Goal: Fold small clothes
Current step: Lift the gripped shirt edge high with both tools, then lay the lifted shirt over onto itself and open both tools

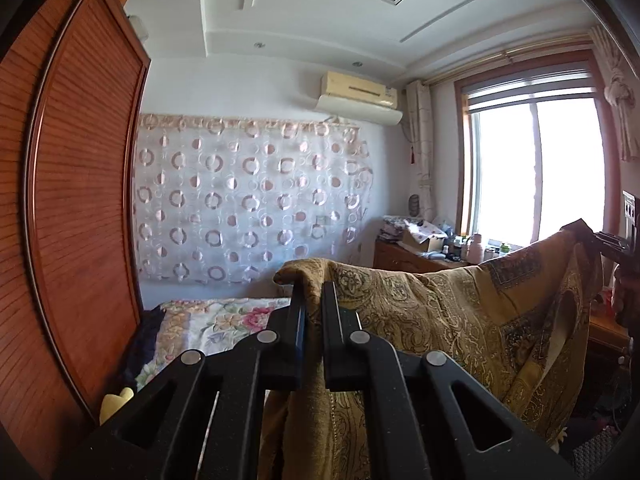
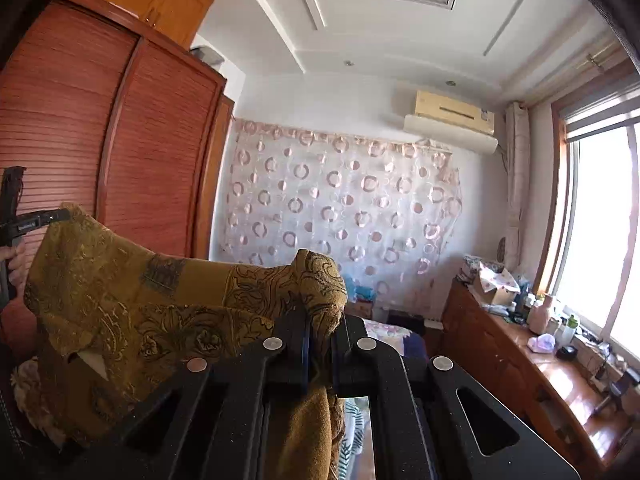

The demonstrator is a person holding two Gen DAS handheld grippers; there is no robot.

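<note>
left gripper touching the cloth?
Touching. Left wrist view: the left gripper has its fingers shut on a bunched corner of the cloth.

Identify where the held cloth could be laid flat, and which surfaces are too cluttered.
The floral bed, bordered by the wardrobe and circle-print curtain, shows open room. The wooden countertop under the window is crowded with boxes and bottles.

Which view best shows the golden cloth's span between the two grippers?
The left wrist view: the golden cloth stretches from the left gripper to the right gripper, mostly unobstructed. In the right wrist view the cloth sags and bunches, and the gripper hides more of it.
</note>
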